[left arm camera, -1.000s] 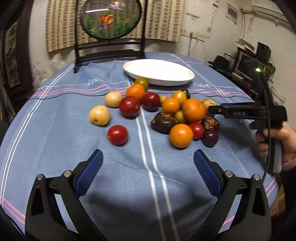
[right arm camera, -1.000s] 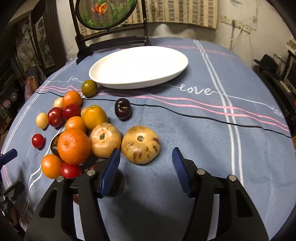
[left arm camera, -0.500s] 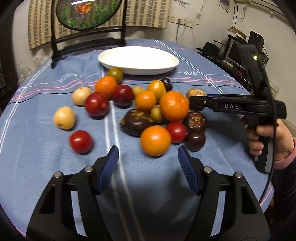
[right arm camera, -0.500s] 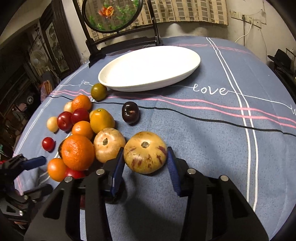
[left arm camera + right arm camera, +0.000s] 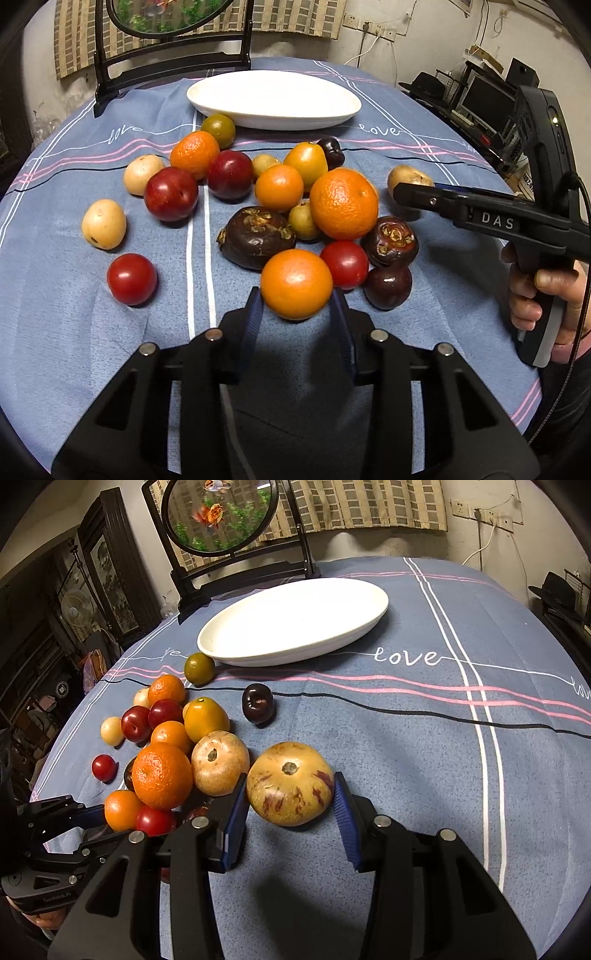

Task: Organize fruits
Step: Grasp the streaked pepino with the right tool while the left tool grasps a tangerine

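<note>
A pile of oranges, red plums, yellow and dark fruits lies on the blue tablecloth. The nearest small orange [image 5: 296, 282] sits between the blue pads of my left gripper [image 5: 296, 304], whose jaws are closing and touch it on both sides. My right gripper [image 5: 290, 781] is shut on a yellow fruit with purple streaks [image 5: 290, 782] at the right edge of the pile, and its black fingers [image 5: 424, 195] show in the left wrist view. The white oval plate [image 5: 295, 653] lies beyond the pile, empty.
A big orange [image 5: 343, 208], two dark brown fruits [image 5: 256, 242] and a red tomato [image 5: 344, 264] crowd just behind the held orange. A dark plum [image 5: 258, 703] lies alone near the plate. A framed round ornament on a black stand [image 5: 221, 517] rises behind the plate.
The left gripper moved forward to the nearest orange and its jaws narrowed from wide to touching it. The right jaws closed from around the streaked yellow fruit onto it.
</note>
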### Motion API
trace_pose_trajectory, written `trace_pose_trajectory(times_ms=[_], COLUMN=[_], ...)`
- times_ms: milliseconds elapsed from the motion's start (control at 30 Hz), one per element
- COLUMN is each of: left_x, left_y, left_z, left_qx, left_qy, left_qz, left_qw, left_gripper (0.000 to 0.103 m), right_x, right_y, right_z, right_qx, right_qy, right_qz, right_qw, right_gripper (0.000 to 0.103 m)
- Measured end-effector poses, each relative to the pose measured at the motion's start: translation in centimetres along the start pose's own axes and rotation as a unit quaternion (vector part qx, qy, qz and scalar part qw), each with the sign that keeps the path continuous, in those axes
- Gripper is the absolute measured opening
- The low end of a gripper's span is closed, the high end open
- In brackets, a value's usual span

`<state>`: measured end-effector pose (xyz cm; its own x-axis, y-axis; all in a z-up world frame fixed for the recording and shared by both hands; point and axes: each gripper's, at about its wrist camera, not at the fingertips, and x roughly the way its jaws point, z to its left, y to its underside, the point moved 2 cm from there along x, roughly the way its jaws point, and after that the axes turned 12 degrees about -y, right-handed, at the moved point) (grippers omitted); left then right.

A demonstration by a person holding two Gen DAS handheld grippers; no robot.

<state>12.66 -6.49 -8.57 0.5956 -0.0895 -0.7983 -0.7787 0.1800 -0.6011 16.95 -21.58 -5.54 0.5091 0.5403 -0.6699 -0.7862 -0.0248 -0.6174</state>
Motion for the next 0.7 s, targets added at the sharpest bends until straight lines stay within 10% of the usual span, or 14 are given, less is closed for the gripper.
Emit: trace_pose_trajectory(times_ms=[700], left_x=[-3.5], left_y=[-1.7], left_z=[-1.0], left_qx=[0.040], left_qy=[-0.077], left_qz=[-0.068], left_qw=[0.9939], left_gripper=[0.032], right_x=[-1.6], right_y=[-0.7], right_z=[0.4], right_qx=[0.011], right_qy=[-0.019], right_qz=[-0.031], right_qw=[0.999], right_gripper=[0.045])
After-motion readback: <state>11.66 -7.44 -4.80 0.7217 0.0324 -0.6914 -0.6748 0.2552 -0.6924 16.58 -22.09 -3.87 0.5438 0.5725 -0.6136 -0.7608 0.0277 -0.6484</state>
